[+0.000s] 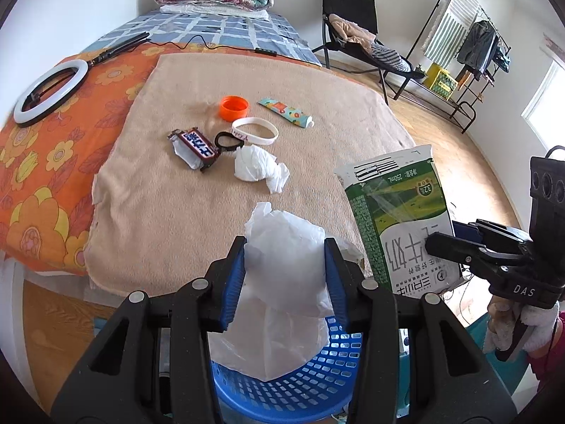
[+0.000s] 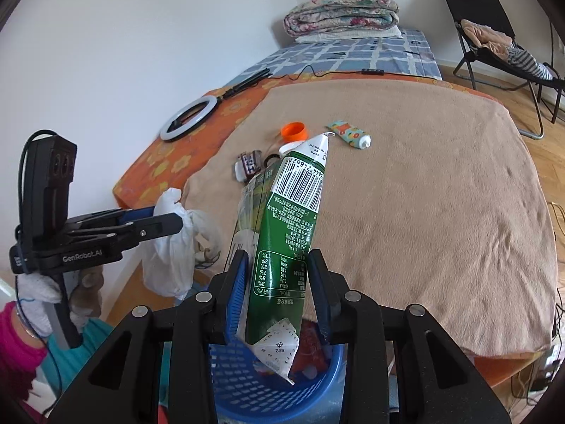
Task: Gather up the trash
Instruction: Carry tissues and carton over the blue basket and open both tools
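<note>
The left gripper (image 1: 284,275) clamps a crumpled white plastic bag (image 1: 282,282), thin and translucent, which hangs between its blue pads above the blue basket (image 1: 310,385). The right gripper (image 2: 277,289) pinches a flattened green-and-white milk carton (image 2: 286,247), barcode up, its lower corner dipping over the basket's perforated rim. Both hang just off the near edge of the tan blanket (image 1: 176,212). Still lying on the blanket: crumpled tissue (image 1: 259,169), a candy wrapper (image 1: 194,148), an orange cap (image 1: 234,107), a white wristband (image 1: 255,130), a small tube (image 1: 286,111).
</note>
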Tool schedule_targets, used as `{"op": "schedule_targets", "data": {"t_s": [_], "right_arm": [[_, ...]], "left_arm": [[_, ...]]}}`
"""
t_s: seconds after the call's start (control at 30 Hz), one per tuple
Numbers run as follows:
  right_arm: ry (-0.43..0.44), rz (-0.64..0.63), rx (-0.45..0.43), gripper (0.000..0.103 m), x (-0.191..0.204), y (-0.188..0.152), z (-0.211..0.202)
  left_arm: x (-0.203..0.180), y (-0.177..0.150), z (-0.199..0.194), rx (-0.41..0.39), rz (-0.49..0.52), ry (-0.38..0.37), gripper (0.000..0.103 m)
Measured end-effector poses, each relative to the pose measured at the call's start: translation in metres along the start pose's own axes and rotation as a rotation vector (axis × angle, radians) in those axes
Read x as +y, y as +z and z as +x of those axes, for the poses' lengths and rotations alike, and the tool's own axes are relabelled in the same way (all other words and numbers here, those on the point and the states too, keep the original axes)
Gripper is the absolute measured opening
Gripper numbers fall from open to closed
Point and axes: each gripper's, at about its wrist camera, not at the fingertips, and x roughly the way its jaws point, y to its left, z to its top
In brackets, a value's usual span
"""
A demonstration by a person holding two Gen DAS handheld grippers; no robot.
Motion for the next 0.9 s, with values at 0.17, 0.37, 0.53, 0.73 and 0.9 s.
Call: {"op": "schedule_targets", "data": {"t_s": [0.17,0.37,0.53,0.73,0.9], "right_arm": [[0.006,-0.025,0.049,0.033,0.008,-0.022,0.004],[0.018,-0.044,0.11,0.033,0.014,-0.045,0.014],[0.023,-0.063,0.171,0.033,0.018,-0.066,0.025],[0.021,-0.081,0.242,0.033,0.018,-0.085,0.04],[0.028,-0.079,0.294,0.033,0.017,-0.093,0.051]], "left_arm": [[-0.003,-0.022,0.002,0.02,0.001,0.0,0.043],[-0.005,-0.042,0.009,0.049,0.003,0.007,0.043],[-0.004,-0.06,0.02,0.093,-0.001,0.009,0.043],[-0.002,-0.082,0.035,0.155,-0.006,0.012,0.043],[-0.002,-0.091,0.047,0.189,0.009,0.028,0.043]]}}
